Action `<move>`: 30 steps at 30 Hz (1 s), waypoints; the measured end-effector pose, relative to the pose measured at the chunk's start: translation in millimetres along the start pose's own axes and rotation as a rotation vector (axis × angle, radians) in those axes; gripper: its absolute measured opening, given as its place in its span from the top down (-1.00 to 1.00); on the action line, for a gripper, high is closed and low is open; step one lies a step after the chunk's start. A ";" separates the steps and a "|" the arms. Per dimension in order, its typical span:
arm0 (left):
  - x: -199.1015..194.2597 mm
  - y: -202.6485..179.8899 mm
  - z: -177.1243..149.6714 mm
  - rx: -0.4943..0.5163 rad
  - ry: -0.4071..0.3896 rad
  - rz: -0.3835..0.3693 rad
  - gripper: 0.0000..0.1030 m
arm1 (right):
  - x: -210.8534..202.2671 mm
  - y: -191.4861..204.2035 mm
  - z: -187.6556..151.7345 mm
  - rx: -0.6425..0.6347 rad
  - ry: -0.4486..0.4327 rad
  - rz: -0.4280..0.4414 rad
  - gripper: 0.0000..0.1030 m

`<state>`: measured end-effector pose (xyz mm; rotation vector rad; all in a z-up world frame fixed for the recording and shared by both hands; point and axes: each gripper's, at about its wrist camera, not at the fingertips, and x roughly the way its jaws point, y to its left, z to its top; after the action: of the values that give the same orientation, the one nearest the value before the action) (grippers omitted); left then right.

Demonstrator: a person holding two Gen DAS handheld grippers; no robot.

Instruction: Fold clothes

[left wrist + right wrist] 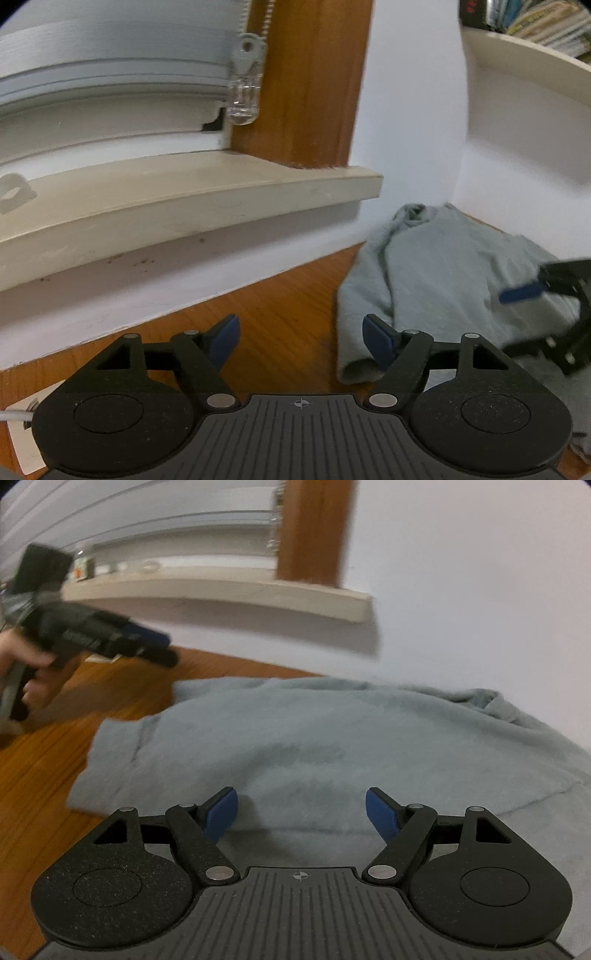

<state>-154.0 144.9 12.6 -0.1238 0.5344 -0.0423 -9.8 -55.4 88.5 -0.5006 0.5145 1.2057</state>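
Note:
A pale grey-blue garment (332,746) lies spread on the wooden table (44,775), its collar end (495,705) bunched against the white wall. In the left wrist view the same garment (436,273) lies to the right, a sleeve cuff (356,371) nearest. My left gripper (301,338) is open above bare wood, left of the cuff, nothing between its blue pads. My right gripper (301,814) is open over the middle of the cloth, holding nothing. Each gripper shows in the other's view: the right gripper (535,291) over the garment, the left gripper (155,646) held by a hand (26,672).
A cream window sill (192,199) juts out above the table's back edge, with a wooden frame post (314,81) and a blind cord weight (243,99). A white shelf (524,70) with books hangs at the upper right. A white socket strip (22,435) lies at the left.

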 end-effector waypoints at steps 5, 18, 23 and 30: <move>2.7 0.9 -1.8 0.011 0.011 0.010 -0.51 | -9.6 3.8 -14.2 -0.013 0.026 -0.003 -0.48; 11.1 -1.1 -10.5 0.018 0.037 0.012 -0.54 | 14.1 55.0 10.1 -0.213 0.025 0.083 -0.48; 12.1 1.5 -11.6 0.009 0.038 0.010 -0.54 | 23.2 44.8 20.2 -0.154 0.008 0.115 0.29; 14.8 -0.5 -13.9 0.007 0.045 0.010 -0.54 | 3.9 -5.7 30.1 -0.089 -0.123 -0.018 0.82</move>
<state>-148.3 141.9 -6.6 -0.1134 0.5797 -0.0369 -0.2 -35.6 110.1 -0.5021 0.3518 1.2378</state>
